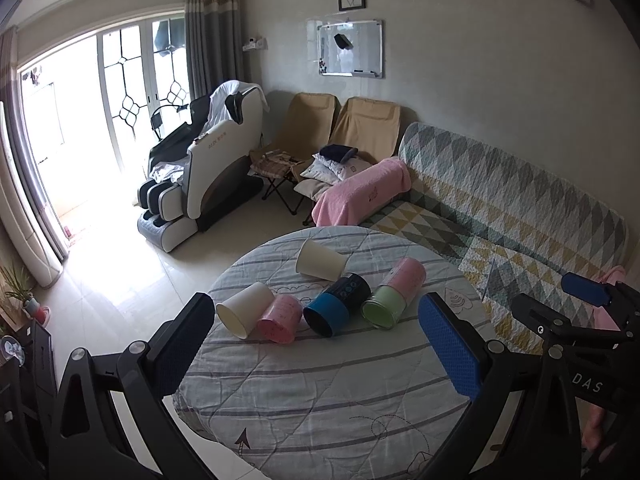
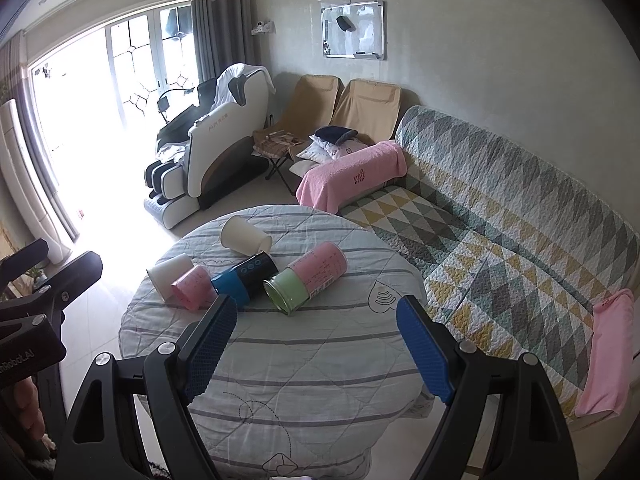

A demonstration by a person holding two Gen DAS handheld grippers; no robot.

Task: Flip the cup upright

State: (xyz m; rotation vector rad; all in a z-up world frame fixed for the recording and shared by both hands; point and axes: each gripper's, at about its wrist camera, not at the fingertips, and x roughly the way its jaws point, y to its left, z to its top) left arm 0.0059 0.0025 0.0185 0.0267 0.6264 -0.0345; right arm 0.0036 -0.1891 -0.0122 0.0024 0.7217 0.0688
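I've got the left gripper (image 1: 316,344) wide open, holding nothing, above the near side of the table (image 1: 320,400). Right gripper (image 2: 316,344) also wide open, empty. Cups all lie on their sides mid-table: white cup (image 1: 245,309) touching pink cup (image 1: 280,319), then blue cup (image 1: 328,312), green cup (image 1: 384,306); 2nd white cup (image 1: 320,261) behind. Sofa (image 1: 520,200) to the right.

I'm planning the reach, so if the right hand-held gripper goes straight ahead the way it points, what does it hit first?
Probably the green cup, lying on its side, mouth toward the open right hand-held gripper. Only bare tablecloth lies before it, though depth is uncertain.
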